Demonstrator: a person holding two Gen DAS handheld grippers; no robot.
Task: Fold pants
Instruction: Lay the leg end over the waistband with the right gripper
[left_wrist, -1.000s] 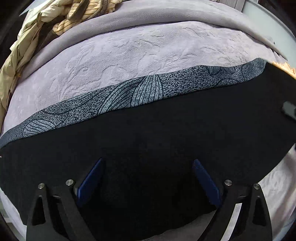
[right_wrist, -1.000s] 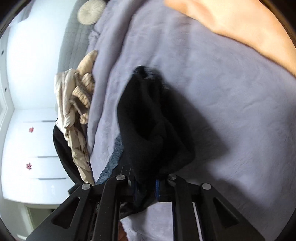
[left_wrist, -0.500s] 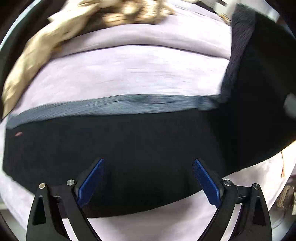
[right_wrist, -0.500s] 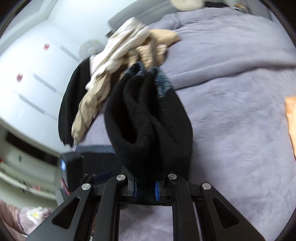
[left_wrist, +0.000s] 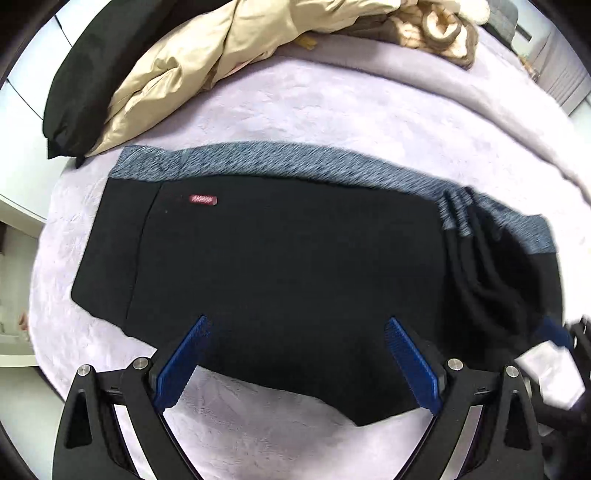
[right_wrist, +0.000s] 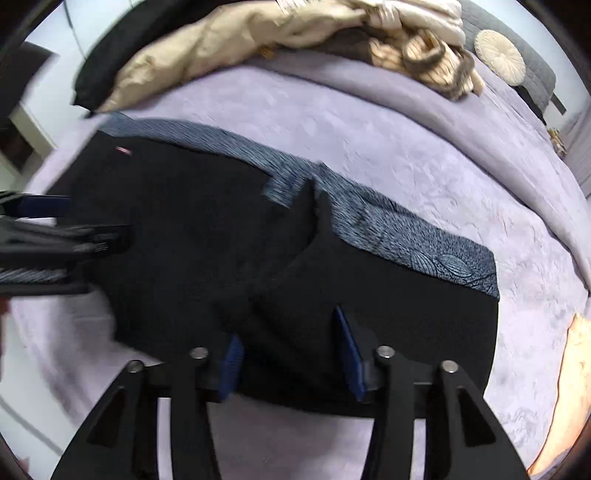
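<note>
The right tool points down at the pants. Its jaws have just been opening and now stand half apart; black cloth lies between them, but the blue pads do not press on it. The left tool stands wide open above the near edge of the pants, and holds nothing. In the right view the left tool shows at the left edge, over the end with the red label. The pants lie flat on the bed, with one part folded over and a grey patterned strip along the far side. Behind them lies a pile of beige clothes.
</note>
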